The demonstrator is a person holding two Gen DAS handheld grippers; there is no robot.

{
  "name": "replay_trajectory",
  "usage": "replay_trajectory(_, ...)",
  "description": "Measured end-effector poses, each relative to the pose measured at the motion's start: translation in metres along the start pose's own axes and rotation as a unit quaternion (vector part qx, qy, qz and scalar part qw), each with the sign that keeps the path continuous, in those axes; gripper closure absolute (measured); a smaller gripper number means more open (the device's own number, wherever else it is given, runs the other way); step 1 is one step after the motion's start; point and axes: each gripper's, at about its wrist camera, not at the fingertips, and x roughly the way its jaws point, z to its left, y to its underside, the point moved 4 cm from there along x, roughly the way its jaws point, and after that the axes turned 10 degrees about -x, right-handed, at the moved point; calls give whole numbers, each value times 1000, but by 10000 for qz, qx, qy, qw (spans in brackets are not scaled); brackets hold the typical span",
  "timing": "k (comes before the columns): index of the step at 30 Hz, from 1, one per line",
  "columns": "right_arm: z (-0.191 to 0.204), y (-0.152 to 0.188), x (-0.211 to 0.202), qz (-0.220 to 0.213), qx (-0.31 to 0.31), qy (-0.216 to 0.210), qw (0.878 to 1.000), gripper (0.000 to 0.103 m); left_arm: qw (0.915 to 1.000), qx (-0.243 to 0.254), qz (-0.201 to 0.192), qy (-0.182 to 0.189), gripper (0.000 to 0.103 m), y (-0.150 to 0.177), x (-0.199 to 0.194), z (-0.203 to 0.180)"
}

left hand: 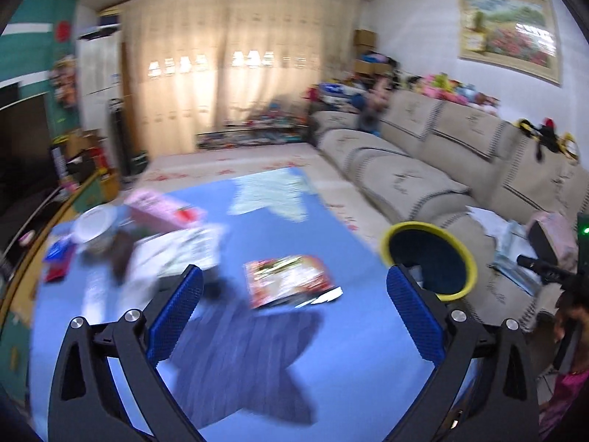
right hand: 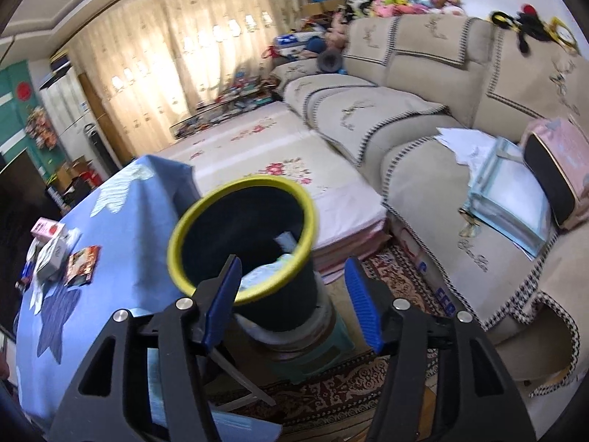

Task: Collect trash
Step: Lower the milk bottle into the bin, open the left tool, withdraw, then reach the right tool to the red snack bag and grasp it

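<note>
A black bin with a yellow rim [right hand: 243,235] stands on a stool beside the table; pale trash lies inside it. It also shows in the left wrist view [left hand: 429,259]. My right gripper [right hand: 292,294] is open and empty just above the bin's near rim. My left gripper [left hand: 294,294] is open and empty above the blue tablecloth [left hand: 257,350]. A red snack wrapper [left hand: 289,280] lies on the cloth just beyond the left fingertips. Further left lie white crumpled paper [left hand: 176,250], a pink box [left hand: 162,210] and a white bowl [left hand: 94,223].
A beige sofa [right hand: 423,118] runs along the right with papers, a clear bag and a pink bag on it. A patterned rug [right hand: 368,379] covers the floor under the stool. A TV stand sits at the left [left hand: 22,169].
</note>
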Motion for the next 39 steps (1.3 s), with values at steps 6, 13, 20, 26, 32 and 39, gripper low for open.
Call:
replay_trajectory(6, 82, -16, 5, -42, -689, -489, 9964, 45, 9964, -668, -137, -497, 5, 22, -40, 87)
replay_trajectory(13, 202, -23, 28, 137, -1544, -1561, 9755, 45, 9862, -1436, -293, -770, 5, 47, -68, 155)
replay_trajectory(20, 280, -21, 61, 362, -2194, -1794, 9583, 45, 9818, -1620, -246, -962, 5, 62, -64, 174)
replay_trajectory(26, 296, -11, 97, 581, -2615, -1333, 9542, 45, 9797, -1759, -160, -947, 5, 66, -50, 184)
replay_trajectory(32, 303, -7, 122, 851, -2604, -1516, 9497, 46, 9782, -1867, -22, -913, 5, 69, -32, 193)
replay_trajectory(39, 323, -31, 139, 942, -2593, -1624, 9474, 29, 9768, -1938, 40, -910, 5, 72, -22, 198)
